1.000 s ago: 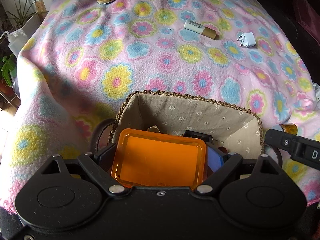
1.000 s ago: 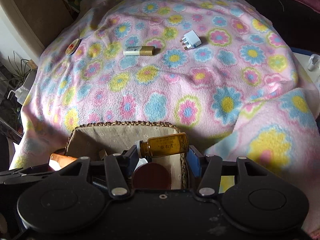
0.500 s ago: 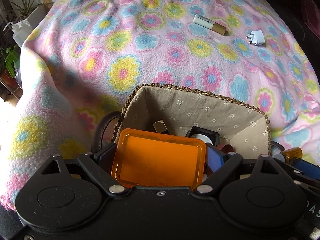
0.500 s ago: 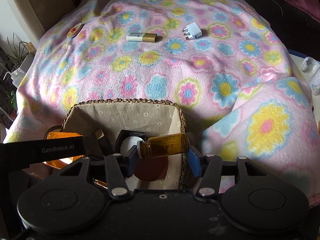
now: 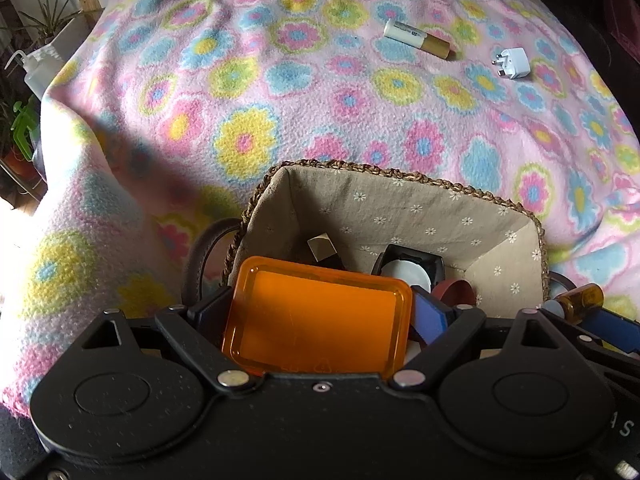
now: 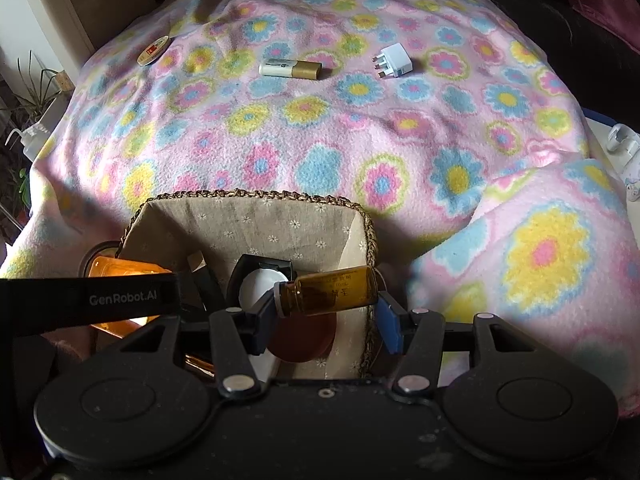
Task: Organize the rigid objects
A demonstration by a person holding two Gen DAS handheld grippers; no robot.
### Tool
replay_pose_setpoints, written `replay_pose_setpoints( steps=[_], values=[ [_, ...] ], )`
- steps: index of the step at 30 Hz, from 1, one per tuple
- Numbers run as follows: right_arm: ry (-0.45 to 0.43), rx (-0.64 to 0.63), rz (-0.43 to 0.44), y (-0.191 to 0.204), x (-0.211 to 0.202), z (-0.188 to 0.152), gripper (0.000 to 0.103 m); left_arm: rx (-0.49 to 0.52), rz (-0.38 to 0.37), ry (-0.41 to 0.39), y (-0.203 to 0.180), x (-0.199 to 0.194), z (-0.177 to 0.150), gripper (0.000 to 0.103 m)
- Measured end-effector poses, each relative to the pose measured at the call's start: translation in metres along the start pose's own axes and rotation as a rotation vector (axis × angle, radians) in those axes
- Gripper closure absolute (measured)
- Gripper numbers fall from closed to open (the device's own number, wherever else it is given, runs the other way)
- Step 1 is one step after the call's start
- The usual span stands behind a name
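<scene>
Right now the left tongs point(image 5: 320, 312) are clamped across a flat orange translucent tray point(image 5: 320, 320), rectangular with rounded corners, held tilted over the near left side of the woven basket point(image 5: 400, 178), which sits on a flowered fleece blanket point(image 5: 280, 100). The right tongs point(image 6: 326, 300) are nearly closed on a small amber glass bottle point(image 6: 332, 290), lying crosswise between the pads, printed label up, over the basket's right rim. Inside the basket: a black square item with a white disc point(image 6: 262, 282), a dark red round lid point(image 6: 300, 338), a small pale cube-like piece point(image 5: 320, 248), probably a box corner. Loose on the blanket: a white-and-gold tube point(image 6: 290, 69), a white plug point(image 6: 394, 60), a round tin point(image 6: 153, 51).

Versus a second ago, the right tongs shifted over the basket and both grips are unchanged.

The tray's lower edge is cut off by the tongs' body, and the basket floor is mostly hidden.
</scene>
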State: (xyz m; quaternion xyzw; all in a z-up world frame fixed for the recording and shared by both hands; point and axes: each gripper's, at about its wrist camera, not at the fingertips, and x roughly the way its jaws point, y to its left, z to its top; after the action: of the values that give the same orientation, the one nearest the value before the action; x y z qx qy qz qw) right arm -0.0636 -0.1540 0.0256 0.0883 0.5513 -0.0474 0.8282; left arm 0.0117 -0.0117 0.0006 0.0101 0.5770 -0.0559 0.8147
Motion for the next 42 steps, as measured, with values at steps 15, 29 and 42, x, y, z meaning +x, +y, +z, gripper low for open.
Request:
replay_pose_setpoints(
  steps=[15, 29, 42],
  values=[
    [0.007, 0.002, -0.004, 0.0002, 0.0027, 0.0004, 0.048, 0.011, 0.01, -0.005, -0.0015, -0.0011, -0.0005, 0.015],
    [0.005, 0.018, -0.006, -0.0032, 0.003, 0.0008, 0.04, 0.022, 0.033, 0.0, -0.0032, -0.0007, -0.002, 0.015],
    [-0.007, 0.03, -0.011, -0.0036, 0.0013, 0.0003, 0.03, 0.02, 0.036, 0.003, -0.0025, 0.0003, -0.0025, 0.015]
  ],
)
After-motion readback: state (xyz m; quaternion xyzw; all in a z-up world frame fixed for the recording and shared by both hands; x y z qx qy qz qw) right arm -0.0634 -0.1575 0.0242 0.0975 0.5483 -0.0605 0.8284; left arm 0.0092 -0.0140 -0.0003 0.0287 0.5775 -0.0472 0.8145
